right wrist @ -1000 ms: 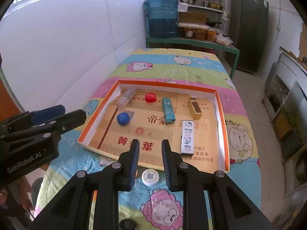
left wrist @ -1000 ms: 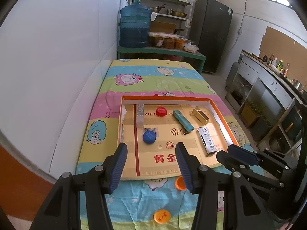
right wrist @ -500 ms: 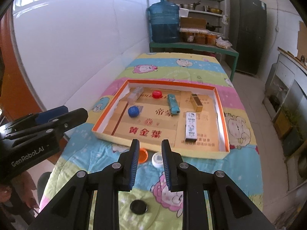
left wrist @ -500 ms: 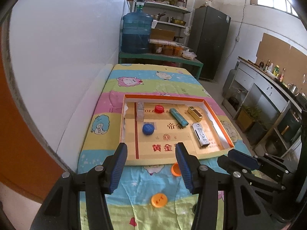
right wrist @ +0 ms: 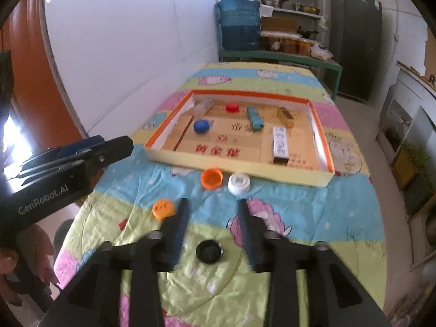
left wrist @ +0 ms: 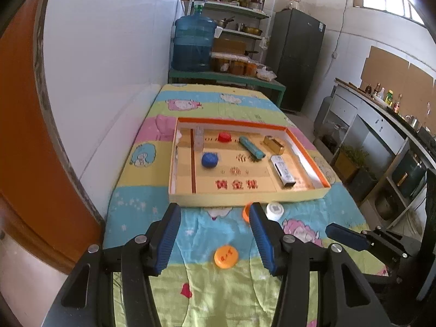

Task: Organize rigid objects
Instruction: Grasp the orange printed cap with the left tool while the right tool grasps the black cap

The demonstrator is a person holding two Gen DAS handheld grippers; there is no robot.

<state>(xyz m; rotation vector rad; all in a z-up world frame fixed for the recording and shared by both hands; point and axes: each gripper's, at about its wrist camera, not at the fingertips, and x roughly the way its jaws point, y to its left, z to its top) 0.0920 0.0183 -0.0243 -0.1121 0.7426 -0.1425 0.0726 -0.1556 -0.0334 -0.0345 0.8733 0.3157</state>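
Observation:
A shallow orange-rimmed cardboard tray (left wrist: 245, 199) (right wrist: 231, 164) lies on the cartoon-print cloth. It holds a blue cap (left wrist: 209, 160), a red cap (left wrist: 224, 137), a teal tube (left wrist: 252, 147), a gold box (left wrist: 273, 145), a white box (left wrist: 283, 170) and a clear piece (left wrist: 199, 139). On the cloth in front of it lie an upturned orange cap (right wrist: 211, 178), a white cap (right wrist: 239, 182), a flat orange cap (left wrist: 226, 256) (right wrist: 163, 209) and a black cap (right wrist: 209, 250). My left gripper (left wrist: 215, 234) stands open over the flat orange cap, apart from it. My right gripper (right wrist: 212, 218) is opening, empty, above the black cap.
A white wall runs along the table's left side, with an orange door frame nearer me. A blue water jug (left wrist: 194, 45), shelves and a dark fridge (left wrist: 295, 57) stand beyond the far end. Cabinets line the right. A hand holds the left gripper's body at the lower left of the right wrist view.
Both grippers have drawn back from the tray toward the table's near end, bringing the loose caps into view. The right jaws have spread from nearly shut to wide apart.

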